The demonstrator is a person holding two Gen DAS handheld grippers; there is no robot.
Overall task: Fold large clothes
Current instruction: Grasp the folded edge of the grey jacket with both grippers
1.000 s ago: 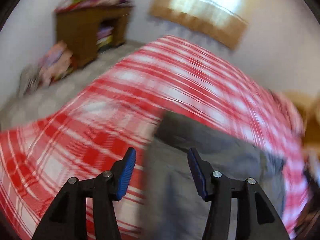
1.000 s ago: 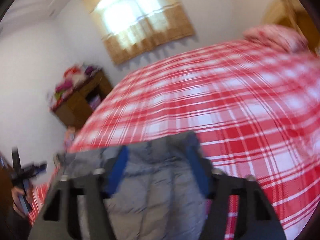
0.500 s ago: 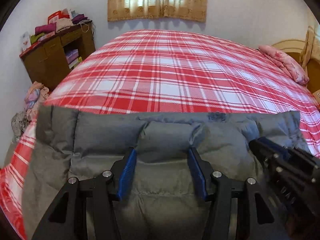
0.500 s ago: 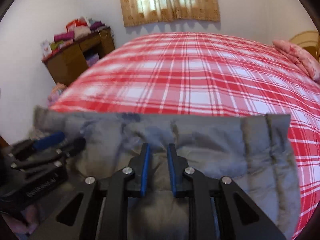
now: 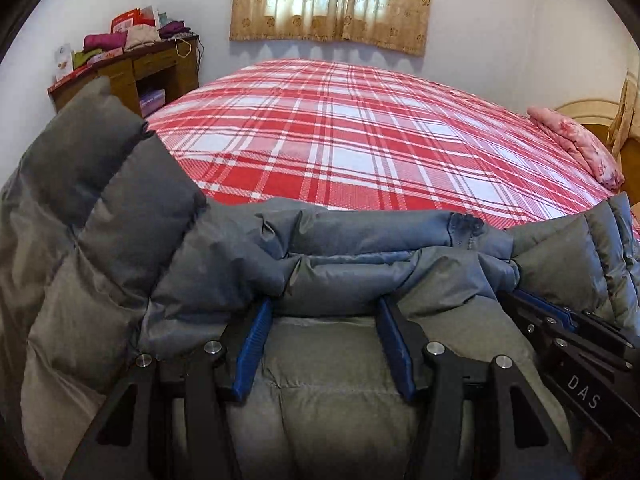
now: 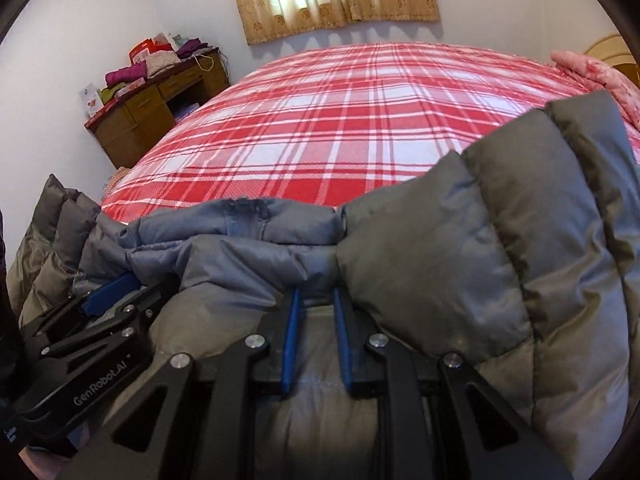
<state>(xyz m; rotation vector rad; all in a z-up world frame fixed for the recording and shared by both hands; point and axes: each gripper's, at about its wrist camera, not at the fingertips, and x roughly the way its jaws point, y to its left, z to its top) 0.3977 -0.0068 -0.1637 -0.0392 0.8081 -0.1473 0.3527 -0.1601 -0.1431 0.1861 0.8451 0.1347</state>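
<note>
My left claw (image 5: 324, 308) pinches a thick roll of the grey jacket (image 5: 328, 384) between its blue pads (image 5: 252, 354), the jaws set wide around the padding. My right claw (image 6: 316, 294) has just been closing and now has its pads (image 6: 289, 344) drawn close together on a bunched fold of the same jacket. Each claw shows in the other's view: the right one (image 5: 560, 320) low at the right edge, the left one (image 6: 108, 298) low at the left edge, both at the jacket's folded edge. The jacket lies at the near edge of the bed (image 5: 340, 136), which has a red and white plaid cover. Its quilted ends puff up to the outside of each claw. A pink pillow (image 5: 576, 144) lies at the bed's far right. A wooden table (image 6: 156, 112) piled with clothes stands against the wall to the left, under a curtained window (image 5: 332, 0).
</note>
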